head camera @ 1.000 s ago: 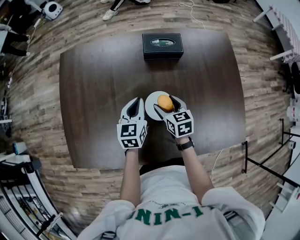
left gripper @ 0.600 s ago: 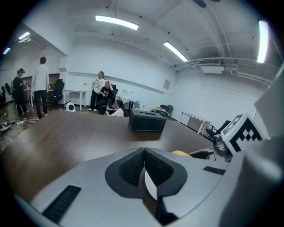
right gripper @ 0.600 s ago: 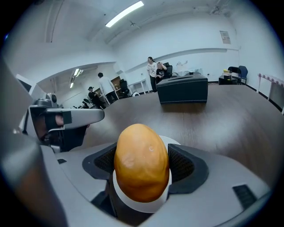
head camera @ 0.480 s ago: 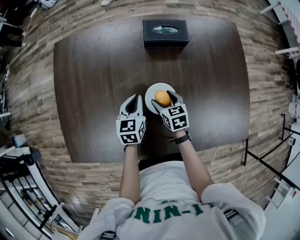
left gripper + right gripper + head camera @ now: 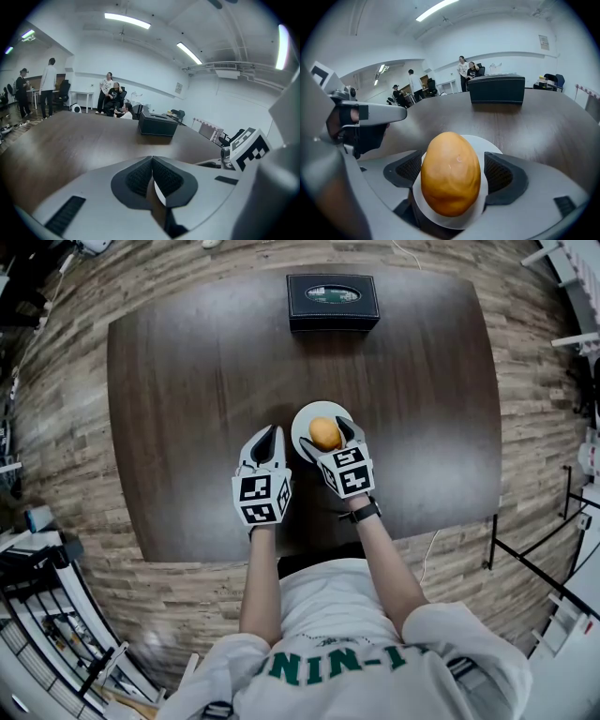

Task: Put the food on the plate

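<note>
Table (image 5: 187, 381): black box (image 5: 333, 302) far | right gripper (image 5: 452, 173) opening round food (image 5: 325, 434), plate (image 5: 314, 412) half-hidden | left gripper (image 5: 152, 176) closed, empty

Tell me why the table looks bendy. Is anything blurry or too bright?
Head view: the wide lens bows the table at its edges. Right gripper view: the orange food is sharp. Left gripper view: ceiling light strips glare white.
</note>
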The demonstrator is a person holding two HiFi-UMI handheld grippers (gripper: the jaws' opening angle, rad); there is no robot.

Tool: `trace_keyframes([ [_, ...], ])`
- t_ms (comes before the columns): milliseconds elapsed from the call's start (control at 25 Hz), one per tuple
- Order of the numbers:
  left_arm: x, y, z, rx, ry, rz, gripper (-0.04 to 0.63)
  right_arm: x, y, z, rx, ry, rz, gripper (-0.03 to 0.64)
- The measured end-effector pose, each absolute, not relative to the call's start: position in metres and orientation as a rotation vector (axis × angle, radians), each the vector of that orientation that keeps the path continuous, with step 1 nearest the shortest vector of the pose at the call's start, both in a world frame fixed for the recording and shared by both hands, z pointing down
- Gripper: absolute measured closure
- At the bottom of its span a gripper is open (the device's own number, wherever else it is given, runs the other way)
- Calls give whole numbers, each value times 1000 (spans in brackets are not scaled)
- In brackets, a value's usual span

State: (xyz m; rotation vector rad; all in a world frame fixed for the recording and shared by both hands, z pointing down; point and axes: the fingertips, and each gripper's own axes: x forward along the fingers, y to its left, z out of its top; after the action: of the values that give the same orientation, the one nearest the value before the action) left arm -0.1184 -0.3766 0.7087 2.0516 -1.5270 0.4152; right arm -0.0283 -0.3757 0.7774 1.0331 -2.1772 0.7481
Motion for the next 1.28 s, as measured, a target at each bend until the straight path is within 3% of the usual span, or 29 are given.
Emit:
trace_keyframes([
  [160, -119, -373, 702, 2070, -1545, 426, 580, -30, -372, 770, 1046, -2203, 736, 160],
  [520, -126, -367, 664, 2112, -1589, 374, 580, -14, -376, 715, 1232, -2226, 572, 147],
  [1040, -123, -338, 555, 2254, -1676, 249, 580, 14, -355, 571, 1431, -2441, 489, 361],
  [1280, -120, -306, 499, 2350, -1712, 177, 580, 24, -327, 511, 1536, -2510, 377, 421],
])
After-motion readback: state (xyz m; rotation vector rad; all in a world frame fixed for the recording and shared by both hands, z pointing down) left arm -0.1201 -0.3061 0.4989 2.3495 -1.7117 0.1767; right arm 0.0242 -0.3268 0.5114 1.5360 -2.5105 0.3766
